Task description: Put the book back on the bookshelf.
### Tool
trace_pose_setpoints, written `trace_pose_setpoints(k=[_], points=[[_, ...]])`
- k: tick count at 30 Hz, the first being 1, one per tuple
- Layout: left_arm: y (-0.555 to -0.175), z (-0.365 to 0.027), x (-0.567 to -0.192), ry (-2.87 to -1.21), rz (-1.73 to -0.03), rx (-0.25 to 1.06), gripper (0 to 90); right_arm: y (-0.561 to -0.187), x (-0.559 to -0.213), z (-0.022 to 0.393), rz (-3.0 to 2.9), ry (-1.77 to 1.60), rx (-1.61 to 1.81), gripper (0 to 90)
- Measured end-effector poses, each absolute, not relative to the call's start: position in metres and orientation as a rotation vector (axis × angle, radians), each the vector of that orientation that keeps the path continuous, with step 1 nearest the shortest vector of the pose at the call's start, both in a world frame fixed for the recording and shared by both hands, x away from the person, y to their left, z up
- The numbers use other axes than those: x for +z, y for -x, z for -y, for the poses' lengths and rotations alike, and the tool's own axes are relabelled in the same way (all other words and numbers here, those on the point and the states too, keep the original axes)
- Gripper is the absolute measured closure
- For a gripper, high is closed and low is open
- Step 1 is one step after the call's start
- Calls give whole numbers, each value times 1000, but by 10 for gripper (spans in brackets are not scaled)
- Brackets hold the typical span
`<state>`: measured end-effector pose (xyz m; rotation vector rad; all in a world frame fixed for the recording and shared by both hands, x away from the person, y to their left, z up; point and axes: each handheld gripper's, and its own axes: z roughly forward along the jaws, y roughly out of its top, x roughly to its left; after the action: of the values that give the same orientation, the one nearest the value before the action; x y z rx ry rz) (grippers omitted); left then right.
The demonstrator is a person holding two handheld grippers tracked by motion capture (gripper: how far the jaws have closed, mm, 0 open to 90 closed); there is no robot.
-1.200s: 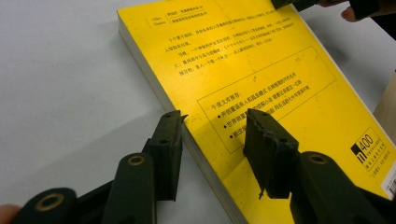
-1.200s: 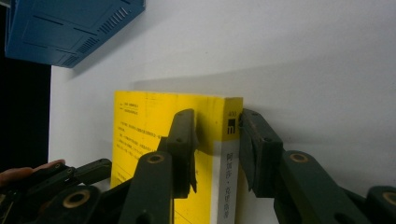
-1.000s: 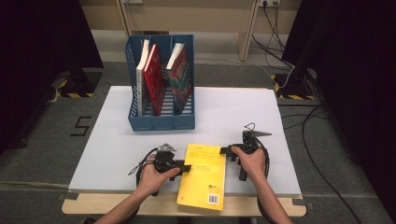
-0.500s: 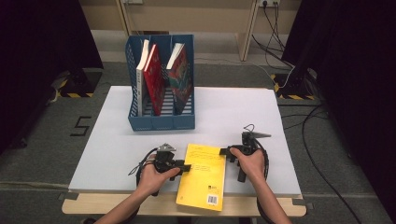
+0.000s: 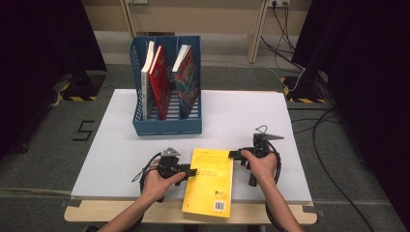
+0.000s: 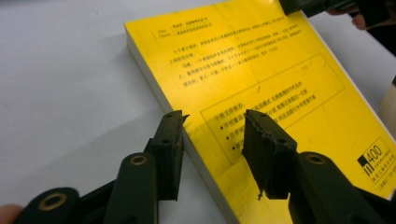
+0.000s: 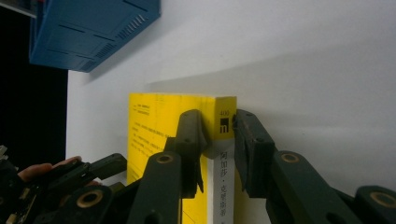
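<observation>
The high view shows a yellow book (image 5: 209, 181) lying flat on the white table (image 5: 116, 154), its near end with the barcode jutting past the table's front edge, and a gripper at each long side of it. The left gripper (image 5: 191, 171) reaches in from the book's left side; in the left gripper view (image 6: 212, 128) its jaws stand partly spread astride that long edge, one pad low beside the page block just off the table, the other over the yellow cover, and whether either pad presses on the book I cannot tell. The right gripper (image 5: 234, 154) comes at the book's far right corner; in the right gripper view (image 7: 218, 133) its jaws have just been closing with the spine between them, and the two pads now sit on either side of the spine near its end, pinching it, one on the cover side and one on the underside. Beyond the book, toward the far side of the table, stands a blue file rack (image 5: 167, 124), well apart from it, with a red book (image 5: 158, 82) and a patterned book (image 5: 187, 79) leaning upright in its compartments. Between the yellow book and the rack lies bare table.
</observation>
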<state>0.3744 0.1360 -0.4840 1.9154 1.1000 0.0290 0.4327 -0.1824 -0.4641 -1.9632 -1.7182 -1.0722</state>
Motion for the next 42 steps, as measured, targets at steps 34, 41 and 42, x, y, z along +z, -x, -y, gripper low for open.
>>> trace_pose_setpoints(k=[34,41,42], points=[[-385,-144,-452,-1828,-1070,119,445,-443,-381,199,1796,2077,-1379,772],[-387,-136,-443,-1830,-1039,124,439,-444,-373,198,1799,2110,-1420,773],[-387,-136,-443,-1830,-1039,124,438,-444,-372,198,1798,2114,-1423,773]])
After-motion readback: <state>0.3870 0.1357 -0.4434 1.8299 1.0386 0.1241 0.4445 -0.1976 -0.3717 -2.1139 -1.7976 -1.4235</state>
